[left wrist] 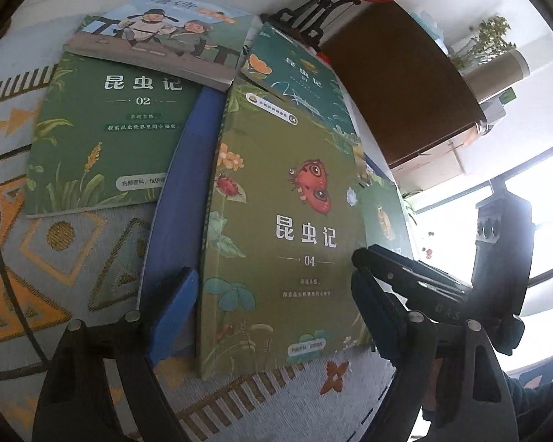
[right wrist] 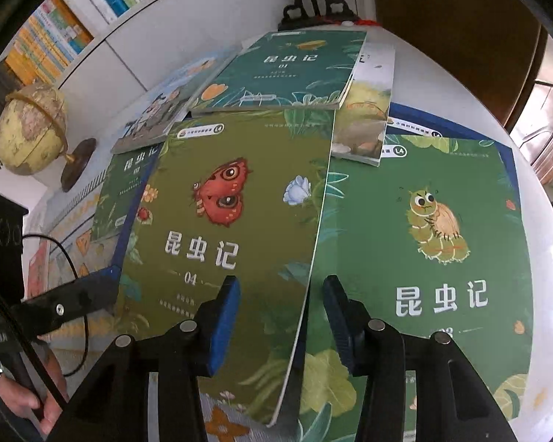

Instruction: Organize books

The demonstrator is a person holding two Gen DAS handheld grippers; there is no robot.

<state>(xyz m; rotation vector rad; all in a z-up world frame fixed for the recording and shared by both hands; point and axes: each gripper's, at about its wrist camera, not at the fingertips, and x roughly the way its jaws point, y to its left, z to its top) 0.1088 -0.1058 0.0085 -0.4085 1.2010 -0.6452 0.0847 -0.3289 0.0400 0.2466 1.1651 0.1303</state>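
Several picture books lie overlapping on a patterned mat. The olive book 04 with a red moth (left wrist: 287,221) (right wrist: 232,221) lies in the middle. My left gripper (left wrist: 272,294) is open, its fingers on either side of book 04's near part. My right gripper (right wrist: 280,316) is open and straddles book 04's raised right edge, not closed on it. Green book 03 with a caterpillar (right wrist: 435,243) lies to the right. Book 02 (left wrist: 107,136) lies at the left, book 01 (right wrist: 287,70) at the back, and a cartoon-cover book (left wrist: 158,33) at the far left.
A blue book or board (left wrist: 188,169) lies under the green books. A black metal stand (right wrist: 313,3) and a dark wooden box (left wrist: 398,84) sit behind them. A globe (right wrist: 33,132) stands at the left before shelves of books. A plant pot (left wrist: 497,70) is at the right.
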